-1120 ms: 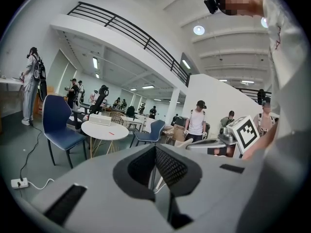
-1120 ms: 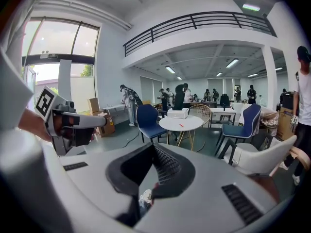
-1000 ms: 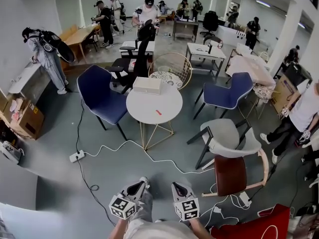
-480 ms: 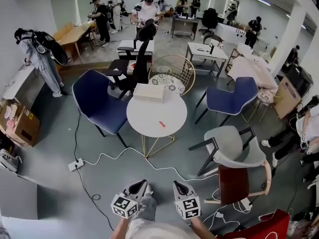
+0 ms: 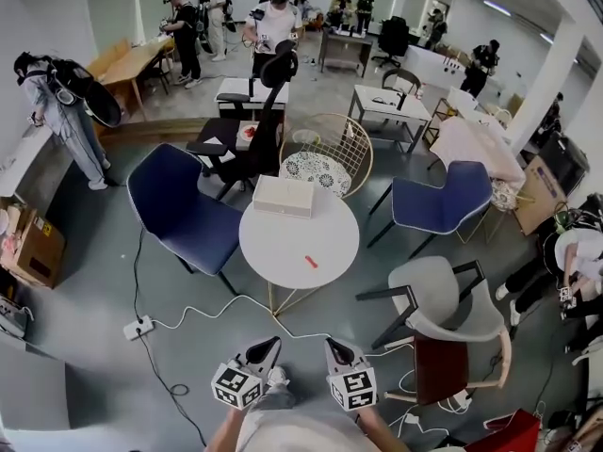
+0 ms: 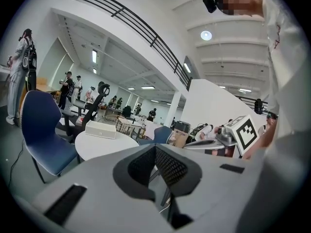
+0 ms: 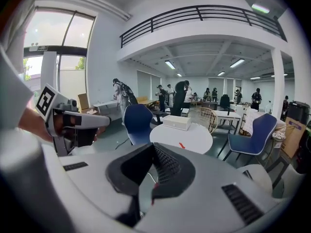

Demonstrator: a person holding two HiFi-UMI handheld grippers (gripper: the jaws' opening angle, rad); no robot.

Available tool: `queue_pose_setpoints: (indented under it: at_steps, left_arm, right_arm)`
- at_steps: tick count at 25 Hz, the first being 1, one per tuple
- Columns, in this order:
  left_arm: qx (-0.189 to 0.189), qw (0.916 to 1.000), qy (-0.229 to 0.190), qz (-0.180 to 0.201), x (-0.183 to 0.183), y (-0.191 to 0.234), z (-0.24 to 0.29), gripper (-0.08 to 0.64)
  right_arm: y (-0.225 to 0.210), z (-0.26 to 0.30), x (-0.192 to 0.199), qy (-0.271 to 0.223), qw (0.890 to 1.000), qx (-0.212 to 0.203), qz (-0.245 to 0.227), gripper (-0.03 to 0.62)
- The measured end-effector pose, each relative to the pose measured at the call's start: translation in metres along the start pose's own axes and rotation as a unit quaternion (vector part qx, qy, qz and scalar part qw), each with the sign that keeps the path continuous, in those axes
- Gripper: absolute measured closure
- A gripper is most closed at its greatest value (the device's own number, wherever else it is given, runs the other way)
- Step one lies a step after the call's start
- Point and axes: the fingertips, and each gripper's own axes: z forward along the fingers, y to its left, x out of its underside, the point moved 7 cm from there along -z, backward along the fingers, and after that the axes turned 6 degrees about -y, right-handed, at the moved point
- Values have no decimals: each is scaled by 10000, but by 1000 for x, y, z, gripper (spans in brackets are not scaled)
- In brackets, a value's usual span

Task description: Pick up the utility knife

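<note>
The utility knife (image 5: 310, 261) is a small red thing lying on the round white table (image 5: 283, 248), near its front right edge. It also shows in the right gripper view as a red knife (image 7: 181, 145) on the table (image 7: 194, 139). A white box (image 5: 284, 196) sits at the table's far edge. My left gripper (image 5: 263, 351) and right gripper (image 5: 335, 350) are held side by side low in the head view, well short of the table, both shut and empty. The left gripper view shows the table (image 6: 97, 147) and the box (image 6: 100, 129) but not the knife.
Blue chairs (image 5: 179, 210) (image 5: 438, 201) flank the table. A grey chair (image 5: 438, 295) and a red-brown chair (image 5: 441, 365) stand at the right. White cables (image 5: 236, 304) and a power strip (image 5: 137, 328) lie on the floor between me and the table. Several people stand at the back.
The table, knife and chairs have drawn nearer and lower in the head view as I moved toward them. Both grippers keep their place in the frame and stay shut.
</note>
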Motion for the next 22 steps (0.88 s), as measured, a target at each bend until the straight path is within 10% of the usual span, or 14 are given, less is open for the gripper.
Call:
queue_pose_setpoints:
  at_steps: [22]
  left_arm:
    - [104, 9997, 226, -36, -20, 75, 64, 548]
  right_arm:
    - [-39, 86, -22, 53, 9998, 117, 157, 575]
